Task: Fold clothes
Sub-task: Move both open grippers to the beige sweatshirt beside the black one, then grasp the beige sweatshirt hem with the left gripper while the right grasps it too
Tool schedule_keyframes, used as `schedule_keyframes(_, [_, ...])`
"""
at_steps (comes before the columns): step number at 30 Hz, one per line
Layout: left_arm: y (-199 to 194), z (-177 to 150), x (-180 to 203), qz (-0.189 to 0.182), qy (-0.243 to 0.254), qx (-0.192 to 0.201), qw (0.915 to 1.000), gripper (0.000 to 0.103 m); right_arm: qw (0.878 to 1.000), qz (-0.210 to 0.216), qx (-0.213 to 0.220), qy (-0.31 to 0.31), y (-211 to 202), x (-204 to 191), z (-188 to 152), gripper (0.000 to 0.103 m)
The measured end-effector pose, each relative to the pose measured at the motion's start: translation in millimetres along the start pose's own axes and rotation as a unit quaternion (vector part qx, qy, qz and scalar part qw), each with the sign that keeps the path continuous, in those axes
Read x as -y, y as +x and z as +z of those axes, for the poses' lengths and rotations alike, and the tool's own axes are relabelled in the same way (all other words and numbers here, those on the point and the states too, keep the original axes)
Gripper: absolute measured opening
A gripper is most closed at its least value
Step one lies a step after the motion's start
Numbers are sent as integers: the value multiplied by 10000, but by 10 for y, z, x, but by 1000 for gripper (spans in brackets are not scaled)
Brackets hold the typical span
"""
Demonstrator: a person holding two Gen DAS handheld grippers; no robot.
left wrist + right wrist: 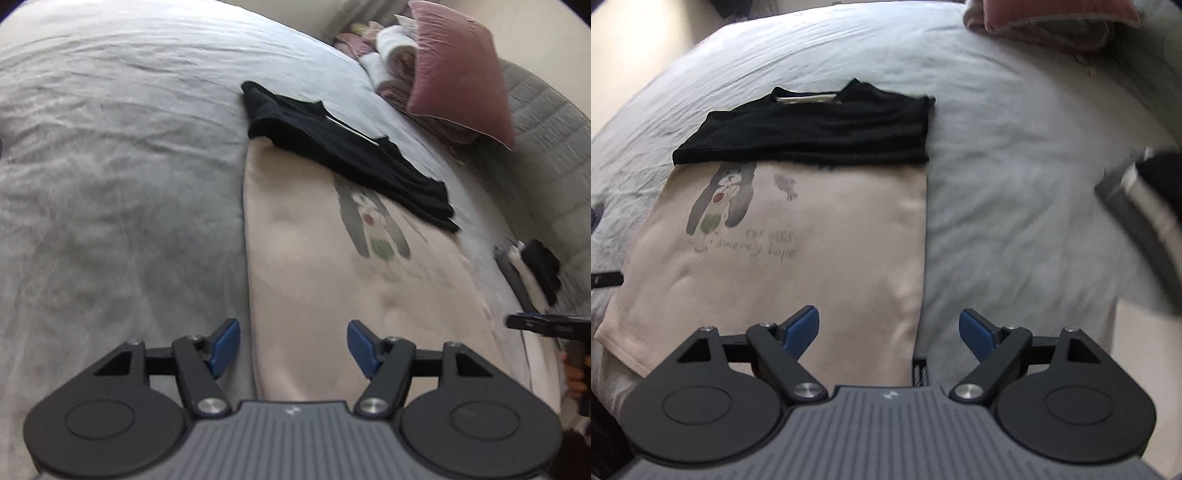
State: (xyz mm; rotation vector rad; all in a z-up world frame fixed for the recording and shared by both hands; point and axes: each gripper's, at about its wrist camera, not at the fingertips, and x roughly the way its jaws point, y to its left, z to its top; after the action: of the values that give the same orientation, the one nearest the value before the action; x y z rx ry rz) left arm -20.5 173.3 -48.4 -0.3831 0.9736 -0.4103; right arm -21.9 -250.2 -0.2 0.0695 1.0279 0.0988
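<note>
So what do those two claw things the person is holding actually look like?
Both match. The left gripper and right gripper each have two blue finger pads on black hinged linkage arms with silver pivot bolts, black rounded housings with round discs, and a grey ribbed body bearing a small white mark.

Bedsheet (pixel 1015 155) bare beside cream shirt (pixel 812 236); pillow (pixel 458 70) at far edge.

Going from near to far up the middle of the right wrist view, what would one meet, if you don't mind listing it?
right gripper, open → cream printed T-shirt → folded black top lying over its far end → grey bedsheet → pink pillow at the far right corner.
</note>
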Motion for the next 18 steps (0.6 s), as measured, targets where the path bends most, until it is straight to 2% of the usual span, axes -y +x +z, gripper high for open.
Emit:
schedule_keyframes(4, [-100, -83, -183, -414, -182, -102, 9989, 66, 9994, 270, -163, 162, 38, 189, -248, 84])
schedule_keyframes(7, [-155, -121, -300, -680, -343, -166, 9970, 65, 9985, 492, -194, 150, 60, 347, -441, 78])
schedule_keyframes(11, [-172, -173, -385, -1032, -469, -321, 9930, 63, 9938, 1095, -55, 153, -19, 515, -593, 77])
schedule_keyframes(13, [-161, -199, -418, -1224, -521, -401, 9903, 63, 9900, 1376, -24, 324, -55, 618, -649, 71])
schedule_keyframes(15, [-151, -225, -451, -1416, -572, -482, 9871, 63, 9851, 1636, -15, 536, -80, 724, -695, 58])
schedule_keyframes(18, [-131, -259, -454, -1631, -558, -602, 9832, 61, 9744, 2014, -91, 994, -71, 889, -733, 44])
